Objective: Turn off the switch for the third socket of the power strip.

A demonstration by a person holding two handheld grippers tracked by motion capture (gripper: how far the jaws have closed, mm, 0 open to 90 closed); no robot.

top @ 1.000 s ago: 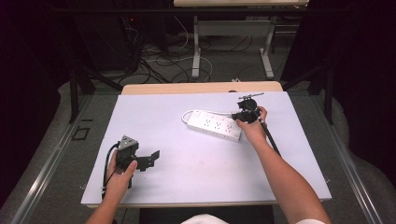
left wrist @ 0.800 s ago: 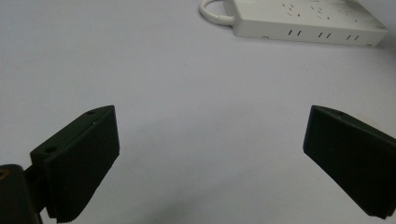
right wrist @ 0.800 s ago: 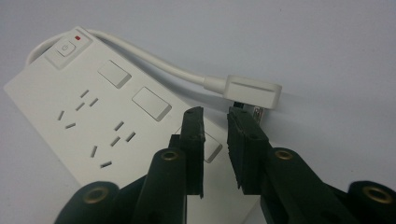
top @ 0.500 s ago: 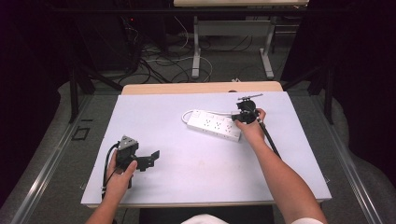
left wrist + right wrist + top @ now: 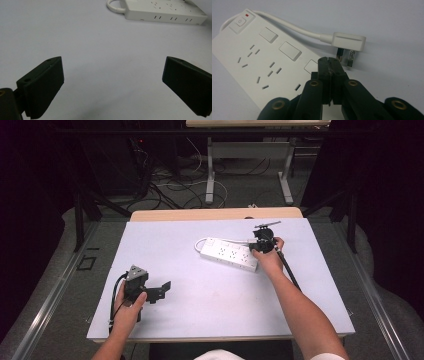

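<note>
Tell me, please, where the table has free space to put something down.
The table is bare between the left gripper and the power strip, also along the near edge. It is crowded around the right gripper and plug.

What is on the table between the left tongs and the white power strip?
Nothing: the high view shows bare table between the left tongs and the power strip.

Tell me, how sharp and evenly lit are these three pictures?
High view: table brightly lit, surroundings nearly black. Left gripper view: the left hand-held gripper close up looks soft, the power strip sharper. Right gripper view: shut right hand-held gripper and plug fairly crisp, soft shadows, no glare.
</note>
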